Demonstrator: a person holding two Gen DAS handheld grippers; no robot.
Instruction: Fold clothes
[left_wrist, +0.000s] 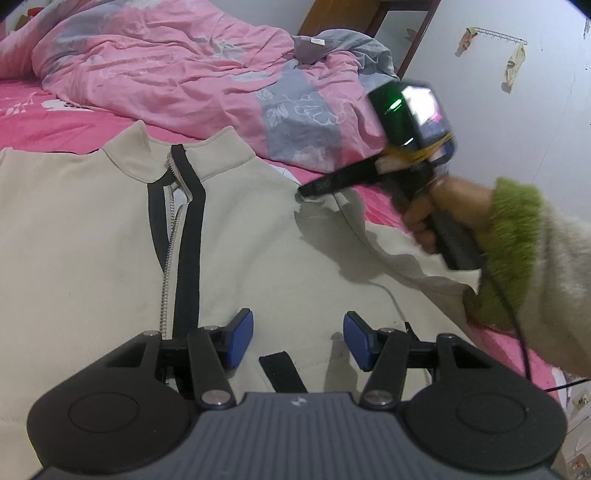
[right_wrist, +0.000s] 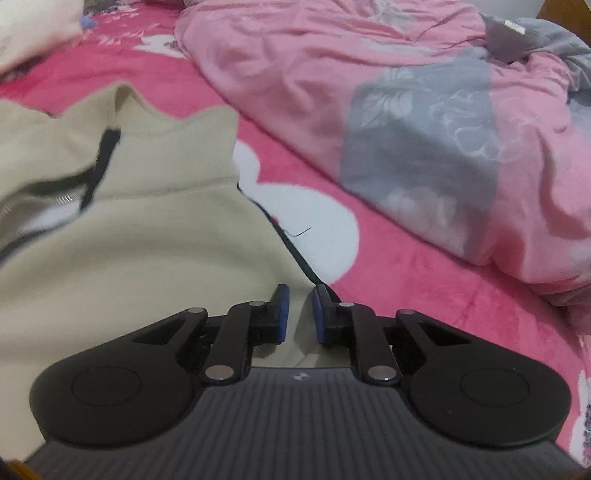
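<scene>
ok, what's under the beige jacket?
The beige jacket lies on a pink bedsheet with white shapes, which shows past its collar and right edge. Anything between jacket and sheet is covered. The right gripper pinches that edge.

No words or numbers can be read; the white tag (left_wrist: 317, 40) on the grey cloth looks blank, perhaps blurred.
</scene>
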